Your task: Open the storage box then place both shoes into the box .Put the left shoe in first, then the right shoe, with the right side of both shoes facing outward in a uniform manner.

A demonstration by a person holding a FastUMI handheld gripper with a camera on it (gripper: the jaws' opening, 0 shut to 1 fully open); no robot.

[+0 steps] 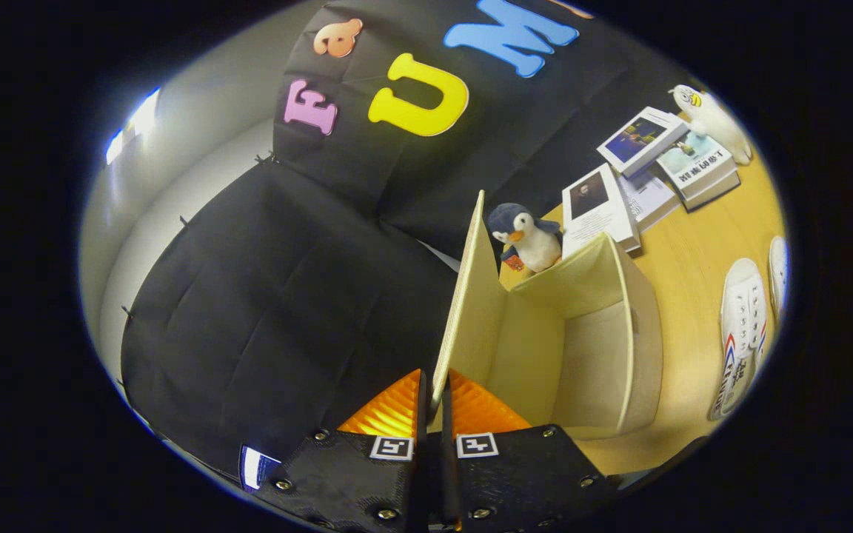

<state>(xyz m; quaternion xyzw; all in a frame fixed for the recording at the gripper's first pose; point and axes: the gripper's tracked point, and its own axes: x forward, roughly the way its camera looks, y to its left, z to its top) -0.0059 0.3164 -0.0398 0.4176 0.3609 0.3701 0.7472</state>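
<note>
Storage box [589, 340], a cream fabric cube with stiff flat walls, sits on the pale wooden counter [693, 281] just ahead of the gripper [435, 403] and to its right. Its lid [463, 296], a thin rigid panel with a woven, ribbed-looking face, stands raised on edge, and the box's hollow inside is open to view. The gripper's two ridged fingers are closed tight on the lid's near edge, one pressing each face, with the panel pinched between them. Beyond the box, a small plush penguin [526, 237] with soft fuzzy fabric stands upright beside it. Further beyond lie several flat rectangular books [641, 170] with glossy covers, and a pale rounded plush toy [715, 122] next to them. Well to the right of the gripper, two white canvas shoes [741, 333] with laces lie side by side on the counter.
</note>
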